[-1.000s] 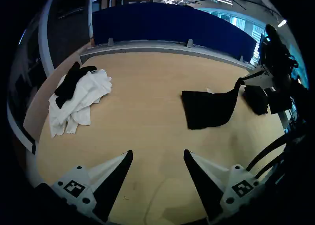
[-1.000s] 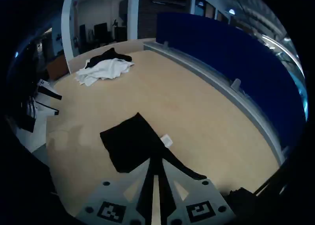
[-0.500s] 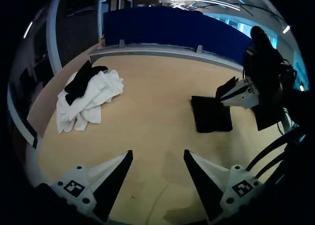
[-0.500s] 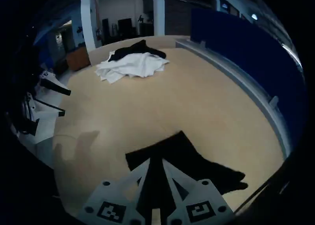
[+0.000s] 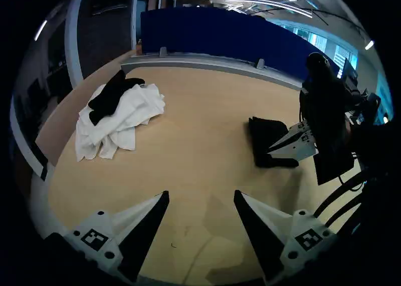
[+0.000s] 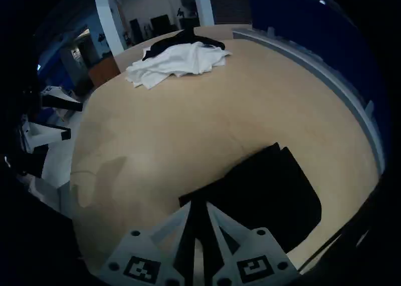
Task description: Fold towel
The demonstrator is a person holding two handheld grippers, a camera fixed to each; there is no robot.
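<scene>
Towel edge going down onto the fold

Clamped on the near edge of the black towel (image 6: 265, 196), the right gripper (image 6: 198, 206) should lower it square onto the layer beneath before releasing. The towel lies at the counter (image 6: 175, 125) edge. The left gripper (image 5: 200, 193) hovers, fingers apart. The right gripper view gives the pinch itself; the left gripper view gives the towel's outline.

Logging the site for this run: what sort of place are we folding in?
Most likely an open-plan office or lab, not a home: a large light-wood desk backed by a blue divider screen, strip lights on an exposed ceiling. The black towel lies on that desk.
</scene>
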